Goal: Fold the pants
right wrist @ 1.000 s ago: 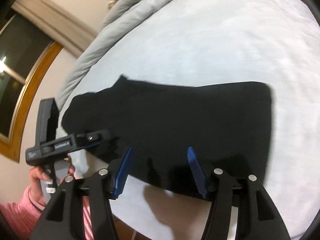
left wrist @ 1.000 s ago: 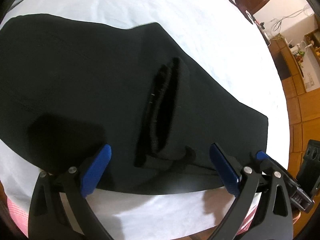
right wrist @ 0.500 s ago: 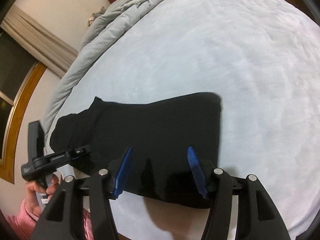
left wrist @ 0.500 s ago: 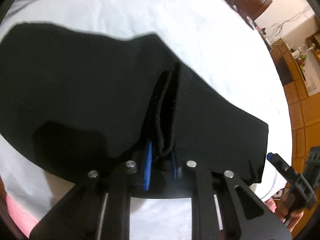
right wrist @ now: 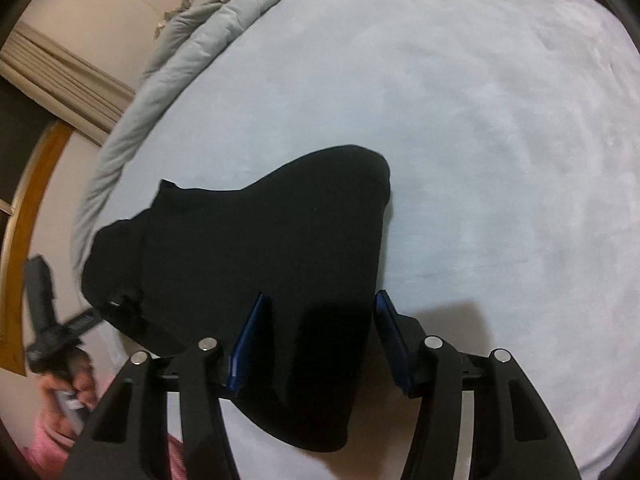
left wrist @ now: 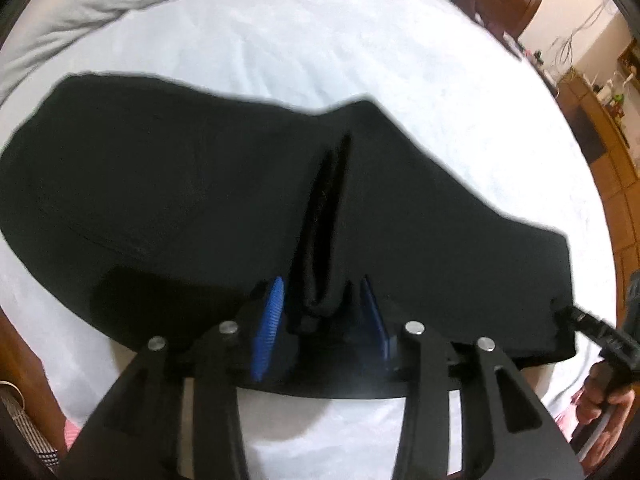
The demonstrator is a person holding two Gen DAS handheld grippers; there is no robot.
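Support: bed (left wrist: 360, 60) with pale sheet.
On it, near edge: black pants (left wrist: 180, 200), spread flat, one ridge raised.
On it, far edge: grey quilt (right wrist: 208, 32), bunched.

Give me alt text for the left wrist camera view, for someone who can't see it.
The left gripper, black with blue pads, straddles a raised ridge of the black fabric pants spread on a pale blue bedsheet, its jaws having just been opening. The right gripper reaches the pants' right end.
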